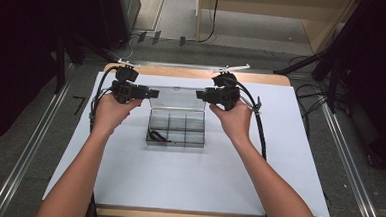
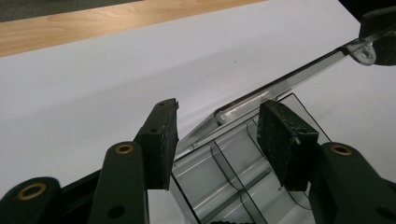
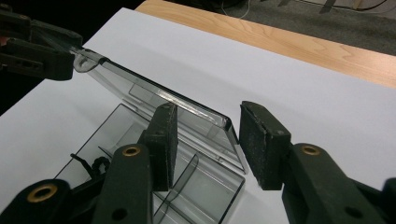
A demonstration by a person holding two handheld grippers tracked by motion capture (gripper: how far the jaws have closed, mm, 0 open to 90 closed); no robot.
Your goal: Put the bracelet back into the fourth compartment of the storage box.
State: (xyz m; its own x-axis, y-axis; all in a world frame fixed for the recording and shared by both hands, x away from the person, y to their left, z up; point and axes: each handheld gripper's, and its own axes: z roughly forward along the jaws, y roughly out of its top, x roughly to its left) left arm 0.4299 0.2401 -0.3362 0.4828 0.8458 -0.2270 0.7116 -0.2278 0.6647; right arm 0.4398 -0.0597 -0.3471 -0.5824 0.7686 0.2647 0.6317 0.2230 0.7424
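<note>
Over box [image 1: 176, 129] on counter [image 1: 187, 183]: my left claw [image 1: 154, 93] and right claw [image 1: 200, 94] released, flanking raised lid [image 1: 177, 97].

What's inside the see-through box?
The clear box has divided compartments. A small black thing lies in the front-left one; the others look bare. The raised lid blurs the back row.

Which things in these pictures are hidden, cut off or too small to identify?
- Small black item in the clear box: too small in the high view, and the left jaw partly hides it in the right gripper view.
- Box's near part: cut off by the bottom edge in both gripper views.
- Lid contact with the left gripper: unclear.
</note>
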